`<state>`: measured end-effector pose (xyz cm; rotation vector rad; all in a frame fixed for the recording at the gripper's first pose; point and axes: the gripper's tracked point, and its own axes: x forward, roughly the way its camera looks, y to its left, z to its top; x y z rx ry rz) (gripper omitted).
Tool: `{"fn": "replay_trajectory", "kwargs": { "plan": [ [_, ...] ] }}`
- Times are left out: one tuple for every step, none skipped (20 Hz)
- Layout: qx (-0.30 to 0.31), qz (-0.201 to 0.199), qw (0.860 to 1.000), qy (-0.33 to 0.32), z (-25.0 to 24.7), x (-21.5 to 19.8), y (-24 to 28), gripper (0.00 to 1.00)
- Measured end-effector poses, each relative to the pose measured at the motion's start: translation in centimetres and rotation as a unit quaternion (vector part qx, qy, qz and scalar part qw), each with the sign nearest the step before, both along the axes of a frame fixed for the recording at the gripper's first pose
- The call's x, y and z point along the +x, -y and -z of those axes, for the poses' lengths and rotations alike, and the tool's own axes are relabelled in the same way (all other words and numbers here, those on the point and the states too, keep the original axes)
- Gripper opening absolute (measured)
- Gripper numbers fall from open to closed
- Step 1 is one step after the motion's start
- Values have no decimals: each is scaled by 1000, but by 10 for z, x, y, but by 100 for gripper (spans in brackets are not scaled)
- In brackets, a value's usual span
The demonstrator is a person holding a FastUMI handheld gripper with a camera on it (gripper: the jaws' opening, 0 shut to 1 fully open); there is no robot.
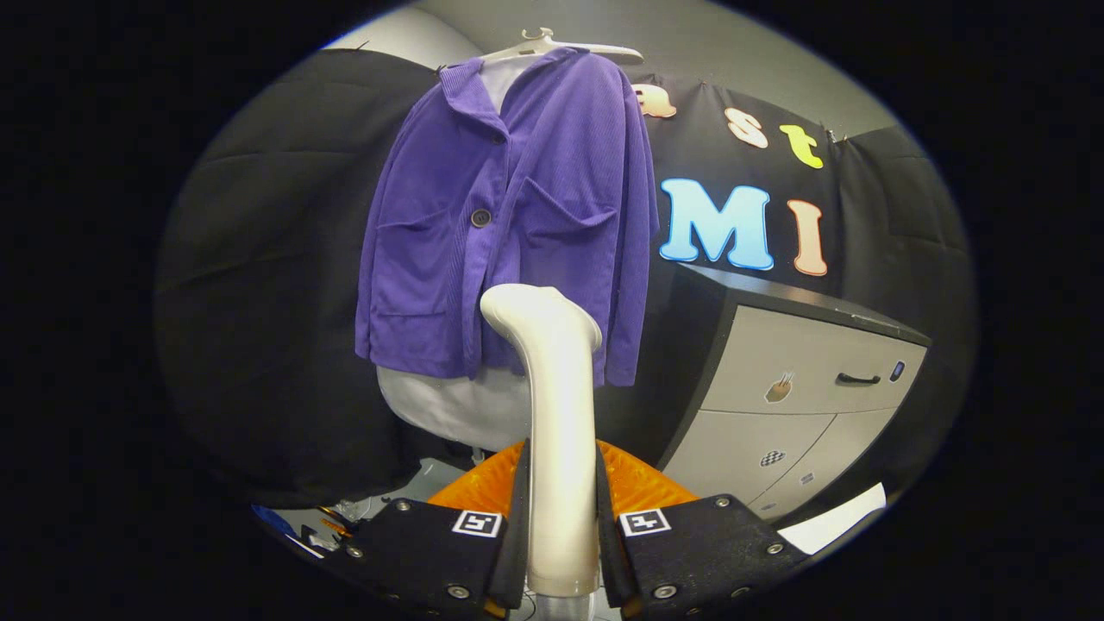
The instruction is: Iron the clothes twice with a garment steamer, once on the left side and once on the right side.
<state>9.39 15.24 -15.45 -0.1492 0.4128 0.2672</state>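
Observation:
A purple corduroy jacket [509,224] hangs on a white hanger [561,47] over a white garment [457,405] whose hem shows below it. My gripper [559,509] is shut on the cream handle of the garment steamer [556,414], both fingers pressing its sides. The steamer stands upright between the fingers, its bent head near the jacket's lower hem, right of the button line. Whether the head touches the cloth I cannot tell.
A grey cabinet with drawers [802,405] and a dark top stands to the right of the jacket. An orange ribbed object [638,483] sits just behind the fingers. Small items lie on the floor at the lower left [332,517].

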Motion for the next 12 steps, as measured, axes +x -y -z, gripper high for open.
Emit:
{"fn": "replay_trajectory", "kwargs": {
  "plan": [
    [7,-4,1000,11,-13,-1,-4,35],
    [14,-8,1000,24,-26,-1,-8,35],
    [22,-12,999,39,-41,0,-12,35],
    [27,-16,998,51,-55,0,-16,35],
    [34,-19,997,66,-70,1,-20,35],
    [42,-21,996,80,-85,2,-23,35],
    [47,-25,995,87,-99,5,-28,35],
    [54,-29,993,96,-112,6,-32,35],
    [59,-35,992,108,-127,9,-38,35],
    [62,-40,990,121,-142,12,-43,35],
    [67,-44,988,135,-158,14,-47,35],
    [73,-48,985,147,-171,16,-51,35]
  ]
}}
